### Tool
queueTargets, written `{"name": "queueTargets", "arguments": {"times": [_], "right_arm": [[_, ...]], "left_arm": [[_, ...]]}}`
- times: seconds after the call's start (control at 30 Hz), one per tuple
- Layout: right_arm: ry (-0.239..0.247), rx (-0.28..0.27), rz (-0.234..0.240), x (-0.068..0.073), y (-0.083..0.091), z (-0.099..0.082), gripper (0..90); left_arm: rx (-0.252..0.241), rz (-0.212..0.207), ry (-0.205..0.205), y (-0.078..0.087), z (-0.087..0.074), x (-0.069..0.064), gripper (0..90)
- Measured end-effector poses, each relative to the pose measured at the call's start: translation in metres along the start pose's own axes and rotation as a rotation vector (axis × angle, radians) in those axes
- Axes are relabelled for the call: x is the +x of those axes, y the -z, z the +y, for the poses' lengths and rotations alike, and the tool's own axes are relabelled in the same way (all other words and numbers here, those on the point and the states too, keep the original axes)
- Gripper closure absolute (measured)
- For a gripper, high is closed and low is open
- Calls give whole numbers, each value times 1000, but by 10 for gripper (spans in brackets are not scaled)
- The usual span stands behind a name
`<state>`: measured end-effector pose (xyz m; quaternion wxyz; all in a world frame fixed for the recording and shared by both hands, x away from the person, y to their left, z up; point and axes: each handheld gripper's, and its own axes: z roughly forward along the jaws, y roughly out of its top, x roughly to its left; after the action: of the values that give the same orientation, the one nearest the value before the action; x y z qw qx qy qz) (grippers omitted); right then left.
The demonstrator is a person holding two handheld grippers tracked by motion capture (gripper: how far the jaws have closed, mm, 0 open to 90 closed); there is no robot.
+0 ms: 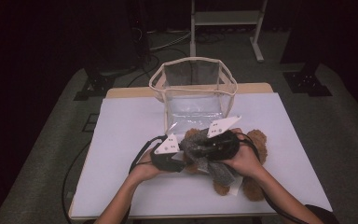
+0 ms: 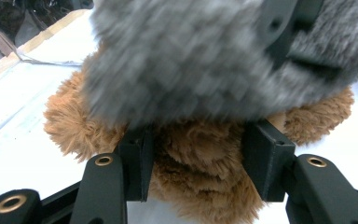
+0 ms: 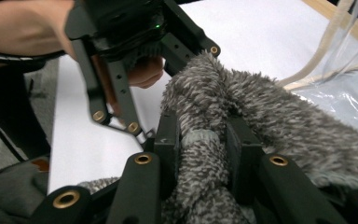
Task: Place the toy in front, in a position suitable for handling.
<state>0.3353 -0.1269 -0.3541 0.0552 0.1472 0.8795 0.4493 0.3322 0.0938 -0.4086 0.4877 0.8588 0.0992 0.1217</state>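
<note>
Bear point(image 1: 256, 140) lies half hidden under our hands; our right gripper point(image 3: 200, 140) clenches grey cloth point(image 3: 270, 116), our left gripper point(image 2: 198, 154) grasps brown fur at six o'clock.

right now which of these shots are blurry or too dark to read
High view: dim, the room beyond the table nearly black, yet the clear bag and teddy bear read fine. Left gripper view: bright, the grey fuzzy cloth smeared with blur, the brown fur below sharper. Right gripper view: the cloth is sharp; the clear plastic at right catches glare.
</note>
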Motion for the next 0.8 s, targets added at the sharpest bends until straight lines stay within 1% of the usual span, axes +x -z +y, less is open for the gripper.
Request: {"name": "queueTargets", "arguments": {"times": [0.03,0.1,0.13,0.23,0.27,0.3,0.37,0.4,0.43,0.57,0.63,0.8], "right_arm": [[2,1,-2,-1,-2,2,692],[-7,-8,-11,-8,-1,5,692],[-22,-11,-17,-10,0,7,692],[-44,-10,-45,-23,5,9,692],[-51,-7,-52,-25,6,9,692],[-57,-7,-53,-28,7,8,692],[-72,-7,-39,-29,8,5,692],[-74,-8,-34,-28,8,4,693],[-73,-11,-19,-26,7,2,692],[-59,-12,5,-13,11,-7,691],[-55,-9,4,-9,14,-13,691],[-54,21,0,4,23,-33,691]], "left_arm": [[-6,-4,5,0,-1,0,482],[-9,-10,7,0,-1,0,482],[-8,-14,4,0,-1,-1,482],[-4,-21,-10,1,-1,-1,476],[-3,-20,-13,1,-1,-1,474],[-4,-19,-12,2,-1,0,471],[-5,-10,-8,3,-1,1,476],[-4,-7,-5,3,-1,2,482],[2,1,-4,2,-1,1,483],[4,17,3,2,-1,2,473],[2,24,12,2,-1,2,470],[4,31,10,2,0,3,465]]}}
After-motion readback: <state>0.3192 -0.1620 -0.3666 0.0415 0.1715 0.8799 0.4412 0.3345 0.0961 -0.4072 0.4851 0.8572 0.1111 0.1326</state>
